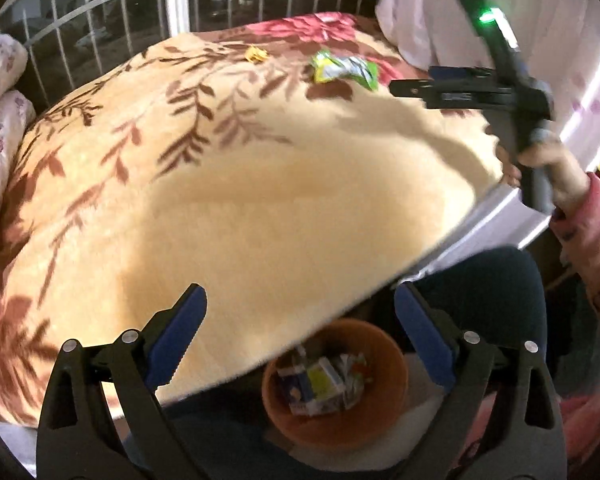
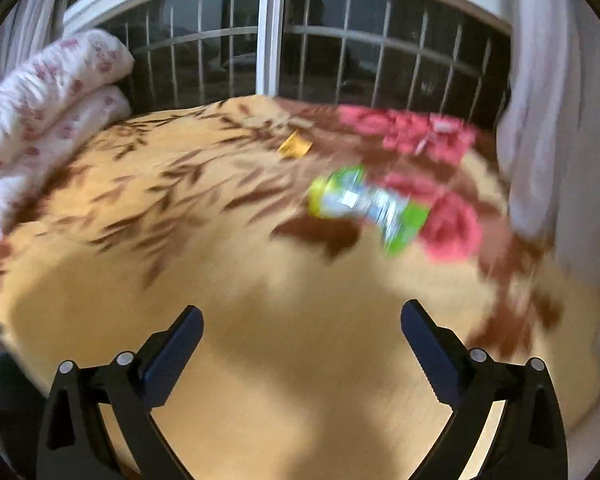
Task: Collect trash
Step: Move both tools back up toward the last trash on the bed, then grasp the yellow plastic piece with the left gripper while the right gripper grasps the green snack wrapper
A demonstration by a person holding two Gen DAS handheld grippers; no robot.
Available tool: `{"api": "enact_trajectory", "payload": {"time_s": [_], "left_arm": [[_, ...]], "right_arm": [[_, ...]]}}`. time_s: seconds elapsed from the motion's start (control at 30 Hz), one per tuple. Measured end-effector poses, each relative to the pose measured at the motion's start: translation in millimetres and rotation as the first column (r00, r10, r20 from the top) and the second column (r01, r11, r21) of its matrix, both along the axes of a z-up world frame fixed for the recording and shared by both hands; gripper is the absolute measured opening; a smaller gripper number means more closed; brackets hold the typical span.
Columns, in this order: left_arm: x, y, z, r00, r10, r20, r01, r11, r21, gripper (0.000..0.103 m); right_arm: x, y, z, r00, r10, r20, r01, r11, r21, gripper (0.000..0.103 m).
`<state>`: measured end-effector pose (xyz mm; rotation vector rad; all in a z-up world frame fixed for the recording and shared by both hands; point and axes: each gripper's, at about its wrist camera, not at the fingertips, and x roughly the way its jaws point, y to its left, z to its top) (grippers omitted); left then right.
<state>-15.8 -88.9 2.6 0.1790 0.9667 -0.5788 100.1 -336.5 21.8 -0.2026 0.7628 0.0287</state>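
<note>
Our right gripper [image 2: 302,344], jaws wide and empty, may crush or nudge away the green wrapper [image 2: 366,204] at the frame's centre-right on the soft blanket [image 2: 260,360].

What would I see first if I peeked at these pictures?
Probably the big yellow blanket with brown leaves, spread over the bed by the barred window. Two bright bits of trash lie far back on it: a green wrapper and a small yellow scrap. Down below the bed's edge sits an orange pot with wrappers already inside, right between the open left gripper.
</note>
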Motion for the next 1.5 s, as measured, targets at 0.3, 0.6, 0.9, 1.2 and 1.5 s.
{"api": "enact_trajectory", "payload": {"time_s": [0.3, 0.6, 0.9, 1.2, 1.5], "left_arm": [[61, -9, 10, 1.000, 0.023, 0.011, -0.023, 0.999, -0.026, 0.093], [135, -31, 17, 1.000, 0.003, 0.021, -0.002, 1.000, -0.019, 0.093], [248, -75, 15, 0.999, 0.027, 0.043, -0.024, 0.997, -0.071, 0.092], [361, -144, -9, 0.995, 0.079, 0.068, -0.077, 0.997, -0.028, 0.092], [432, -165, -39, 0.981, 0.190, -0.041, -0.192, 0.978, -0.082, 0.091]], "right_arm": [[123, -18, -25, 0.994, 0.065, -0.091, -0.077, 0.987, -0.138, 0.097], [168, -25, -64, 0.948, 0.159, -0.275, -0.216, 0.957, -0.192, 0.068], [114, -62, -8, 0.996, 0.044, -0.073, -0.043, 0.999, 0.011, 0.037], [44, -73, 28, 0.999, 0.045, 0.023, -0.047, 0.993, 0.110, 0.038], [12, -77, 31, 0.998, 0.064, 0.019, -0.066, 0.992, 0.110, 0.039]]}}
